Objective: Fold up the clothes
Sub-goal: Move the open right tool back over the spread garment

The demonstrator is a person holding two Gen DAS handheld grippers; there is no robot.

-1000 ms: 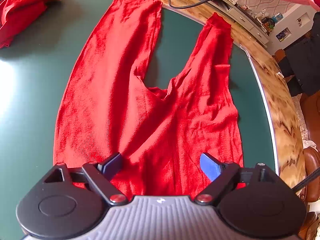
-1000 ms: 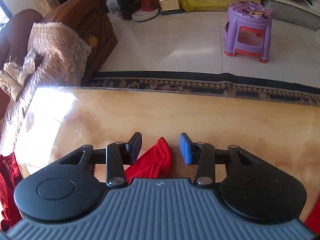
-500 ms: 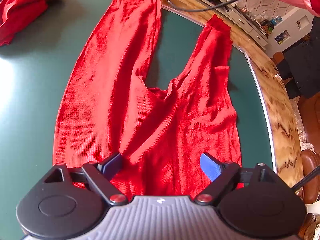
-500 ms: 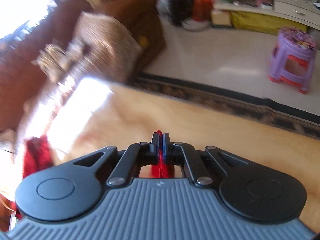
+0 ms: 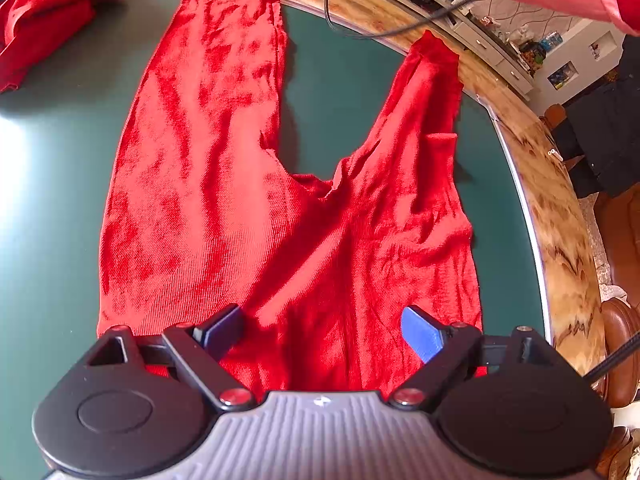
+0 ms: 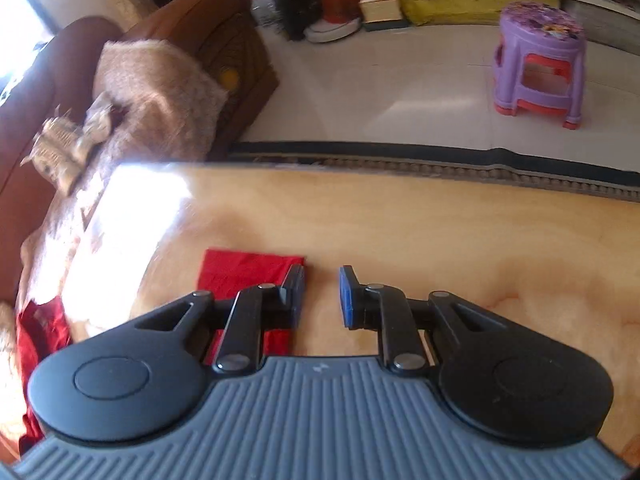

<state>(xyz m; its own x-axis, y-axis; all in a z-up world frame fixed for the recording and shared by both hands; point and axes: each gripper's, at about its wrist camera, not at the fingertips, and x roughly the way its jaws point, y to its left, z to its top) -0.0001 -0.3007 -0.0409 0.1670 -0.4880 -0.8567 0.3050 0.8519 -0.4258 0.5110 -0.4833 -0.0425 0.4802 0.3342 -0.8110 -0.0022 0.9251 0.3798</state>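
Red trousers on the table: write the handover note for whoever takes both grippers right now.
Left gripper: fingers wide open over the waist end of the red trousers, nothing pinched.
Right gripper: fingers opening, nothing between them; the leg cuff lies flat on the wooden rim, beside its left finger.
Trousers lie spread on the green table top, both legs apart, pointing away from the waist. A second red garment is bunched at the far left corner.
Done: trousers laid out, one cuff tugged straight.
Left: every fold, then the other garment.
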